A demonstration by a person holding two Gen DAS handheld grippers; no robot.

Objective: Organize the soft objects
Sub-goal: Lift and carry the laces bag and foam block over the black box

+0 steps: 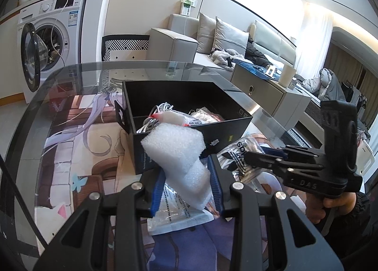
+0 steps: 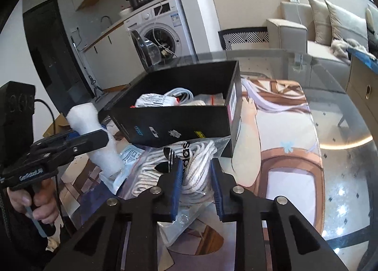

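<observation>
My left gripper (image 1: 187, 176) is shut on a folded piece of white foam wrap (image 1: 179, 152), held above the table just in front of the black box (image 1: 189, 98); the foam also shows in the right wrist view (image 2: 94, 138). The box (image 2: 179, 115) holds white cables and plastic packets. My right gripper (image 2: 197, 176) has its blue pads on either side of a clear adidas bag of white rope (image 2: 196, 167) lying before the box. Whether the pads press the bag is unclear. The right gripper also shows in the left wrist view (image 1: 248, 155).
A glass table (image 2: 330, 110) carries an anime-print mat (image 1: 70, 152). A flat plastic packet with printed text (image 1: 174, 214) lies under the foam. A washing machine (image 1: 47, 41) with its door open, a sofa (image 1: 212, 41) and a cabinet (image 1: 267, 91) stand beyond.
</observation>
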